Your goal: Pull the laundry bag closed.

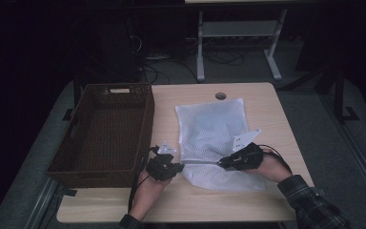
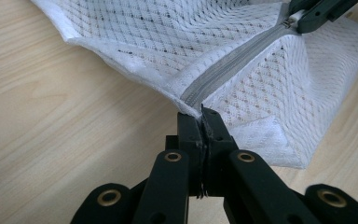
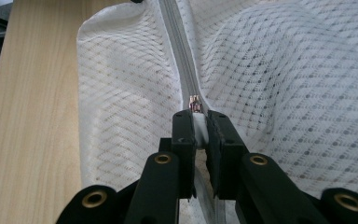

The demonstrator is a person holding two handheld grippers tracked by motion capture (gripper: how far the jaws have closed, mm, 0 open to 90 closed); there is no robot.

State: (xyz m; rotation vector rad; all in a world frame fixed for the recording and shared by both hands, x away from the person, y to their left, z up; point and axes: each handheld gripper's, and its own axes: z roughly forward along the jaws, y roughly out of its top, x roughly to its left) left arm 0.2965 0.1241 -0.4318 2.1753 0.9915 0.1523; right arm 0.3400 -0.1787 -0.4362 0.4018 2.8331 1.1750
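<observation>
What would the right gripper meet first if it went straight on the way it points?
The right gripper, shut on the zipper pull, points along the mesh bag's zipper. It would probably meet the left gripper, pinching the zipper's far end.

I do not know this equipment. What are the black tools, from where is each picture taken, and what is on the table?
A person holds a hand-held gripper in each hand. The high view looks down on the light wooden table; the other two cameras ride on the grippers. On the table lie a dark brown woven basket and a white mesh laundry bag. The left hand-held gripper pinches the bag's edge at the end of the grey zipper. The right hand-held gripper is shut on the zipper's pull.
</observation>
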